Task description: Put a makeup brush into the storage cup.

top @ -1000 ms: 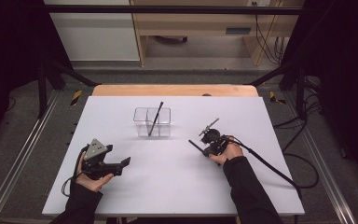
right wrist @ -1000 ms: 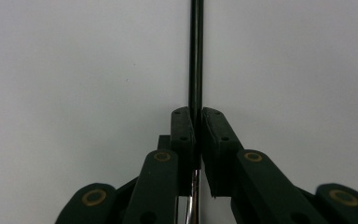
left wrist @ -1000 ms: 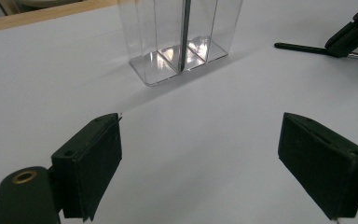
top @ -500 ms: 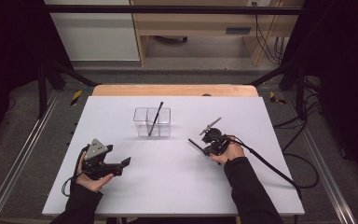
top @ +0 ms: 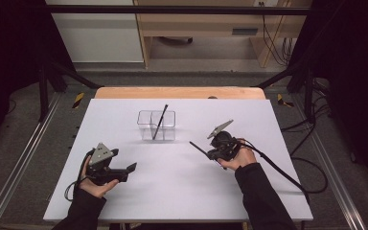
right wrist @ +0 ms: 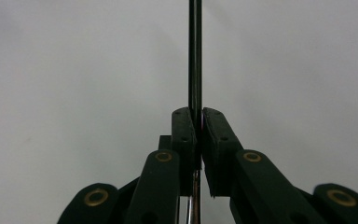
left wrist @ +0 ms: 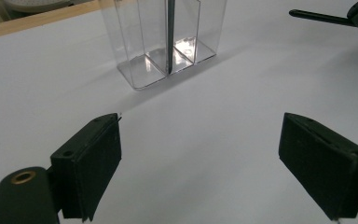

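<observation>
- The table is white and wide, with a strip of wood along its far edge.
- The person's arms reach in from the near side in dark sleeves, the left arm at the near left corner and the right arm on the right half.
- The holder is a clear box with compartments and stands upright on the far middle of the table; in the left gripper view it shows straight ahead.
- The left gripper rests low at the near left of the table, well apart from the holder, and points toward the middle; in its own view its jaws stand wide apart with bare table between them and nothing held.
- The right gripper is just right of the table's middle, near the holder but not touching it, with its grey plate tilted up.
- Its jaws are clamped tight on a rod, pads pressing it from both sides in the right gripper view.
- That rod is thin and dark; in the high view it sticks out of the right gripper up and to the left, toward the holder, and its tip is clear of the holder.
- A second rod, also thin and dark, stands tilted in the holder; which compartment it sits in I cannot tell for sure.
</observation>
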Tool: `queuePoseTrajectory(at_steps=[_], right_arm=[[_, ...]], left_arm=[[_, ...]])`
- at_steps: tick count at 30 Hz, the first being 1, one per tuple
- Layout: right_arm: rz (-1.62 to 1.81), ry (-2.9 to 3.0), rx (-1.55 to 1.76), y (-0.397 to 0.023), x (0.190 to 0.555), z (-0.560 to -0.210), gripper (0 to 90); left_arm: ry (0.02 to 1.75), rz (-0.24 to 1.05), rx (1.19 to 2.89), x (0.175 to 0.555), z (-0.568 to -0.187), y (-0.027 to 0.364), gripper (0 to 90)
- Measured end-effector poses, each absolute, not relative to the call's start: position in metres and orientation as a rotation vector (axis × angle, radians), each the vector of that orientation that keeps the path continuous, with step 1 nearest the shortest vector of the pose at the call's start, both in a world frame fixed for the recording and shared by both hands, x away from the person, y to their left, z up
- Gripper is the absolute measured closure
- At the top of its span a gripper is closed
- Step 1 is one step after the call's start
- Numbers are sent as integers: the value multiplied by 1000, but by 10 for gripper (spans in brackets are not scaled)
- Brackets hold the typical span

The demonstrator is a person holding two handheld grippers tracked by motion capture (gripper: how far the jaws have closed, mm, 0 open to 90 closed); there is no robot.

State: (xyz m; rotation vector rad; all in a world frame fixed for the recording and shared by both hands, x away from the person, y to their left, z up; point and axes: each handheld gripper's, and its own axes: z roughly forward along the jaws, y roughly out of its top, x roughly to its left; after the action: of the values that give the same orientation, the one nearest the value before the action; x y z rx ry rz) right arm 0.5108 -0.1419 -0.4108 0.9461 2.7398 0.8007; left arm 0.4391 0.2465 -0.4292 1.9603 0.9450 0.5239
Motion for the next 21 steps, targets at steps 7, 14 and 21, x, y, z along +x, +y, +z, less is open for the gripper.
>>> queuePoseTrajectory(at_steps=[7,14,21], right_arm=[[849,2777,868,-135,498,-401,843],[904,2818,806,-129,491,-392,843],[910,2841,776,-124,487,-389,843]], left_arm=[[899,518,1978,436,-425,240,121],[813,509,2019,432,-421,230,116],[754,509,2045,429,-416,222,114]])
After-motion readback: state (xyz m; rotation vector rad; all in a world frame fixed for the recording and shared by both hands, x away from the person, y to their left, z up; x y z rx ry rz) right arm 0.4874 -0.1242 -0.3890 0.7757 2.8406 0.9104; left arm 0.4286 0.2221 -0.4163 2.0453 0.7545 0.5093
